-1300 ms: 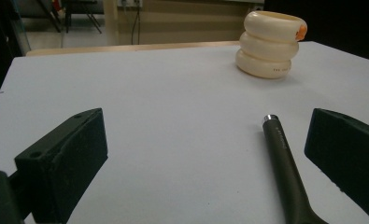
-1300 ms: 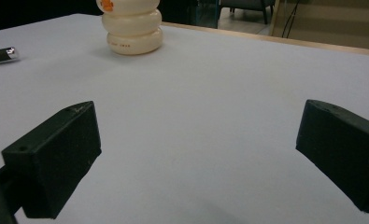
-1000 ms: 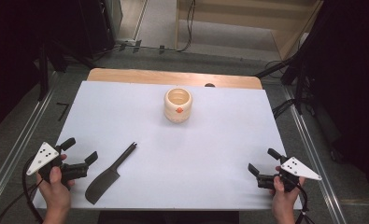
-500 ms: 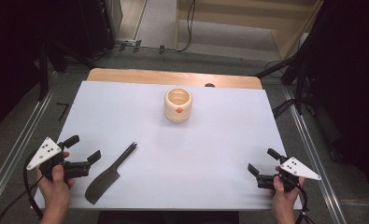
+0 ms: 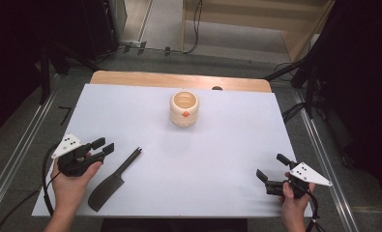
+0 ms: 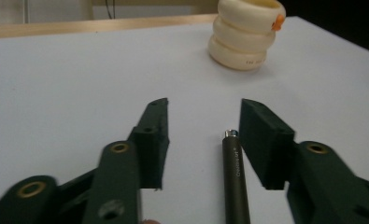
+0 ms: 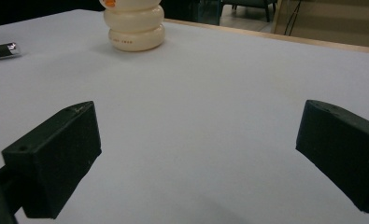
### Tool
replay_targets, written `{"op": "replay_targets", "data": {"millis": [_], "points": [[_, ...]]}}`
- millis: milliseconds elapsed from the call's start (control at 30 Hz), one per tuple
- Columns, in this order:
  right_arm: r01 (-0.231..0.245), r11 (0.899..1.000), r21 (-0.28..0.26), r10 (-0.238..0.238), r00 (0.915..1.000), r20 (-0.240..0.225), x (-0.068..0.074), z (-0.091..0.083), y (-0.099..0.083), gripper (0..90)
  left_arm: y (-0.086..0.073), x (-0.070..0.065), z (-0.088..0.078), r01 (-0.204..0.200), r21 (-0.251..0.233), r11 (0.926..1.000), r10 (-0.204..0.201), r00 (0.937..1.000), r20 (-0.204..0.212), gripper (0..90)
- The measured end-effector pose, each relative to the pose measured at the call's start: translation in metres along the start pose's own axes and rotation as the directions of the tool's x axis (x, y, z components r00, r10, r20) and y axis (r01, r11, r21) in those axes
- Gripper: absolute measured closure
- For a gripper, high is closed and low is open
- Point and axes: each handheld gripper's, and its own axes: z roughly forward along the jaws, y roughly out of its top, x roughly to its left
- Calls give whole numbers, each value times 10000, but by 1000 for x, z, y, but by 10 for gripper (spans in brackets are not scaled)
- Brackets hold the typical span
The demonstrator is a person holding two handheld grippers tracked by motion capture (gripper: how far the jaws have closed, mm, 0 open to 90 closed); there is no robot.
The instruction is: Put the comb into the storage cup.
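Note:
A dark cleaver-shaped knife [image 5: 112,180] lies on the white table at the front left, its handle pointing toward the middle. My left gripper [image 5: 103,147] hovers just left of the handle. In the left gripper view the handle [image 6: 233,177] lies on the table between the jaws, close to the right one, and neither pad presses on it. The left gripper [image 6: 203,105] is open, and its jaws have just been closing. A cream ribbed cup [image 5: 184,108] with an orange mark stands at the far middle. My right gripper [image 5: 270,166] rests at the front right, open and holding nothing.
The white sheet [image 5: 217,145] covers the table, with a wooden strip [image 5: 130,79] along its far edge. Metal rails run along both sides. The cup [image 7: 134,28] and the knife handle's tip [image 7: 0,50] sit far off in the right gripper view.
My left hand has moved up and toward the knife handle, and its jaws stand narrower than before. The right hand, the knife and the cup have not moved.

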Motion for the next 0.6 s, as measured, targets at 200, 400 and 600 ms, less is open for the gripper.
{"op": "replay_targets", "data": {"millis": [200,400,600], "points": [[49,10000,6,-49,10000,0,0,0,0,0,2,-2,14,-21,712,9975,3,9997,252,900],[113,9999,23,-113,9999,-52,1,1,0,0,1,-3,27,64,1418,9899,-98,9997,232,900],[176,9998,57,-175,9998,-64,1,1,0,0,-1,-2,41,426,2182,9750,-509,9982,326,900]]}}
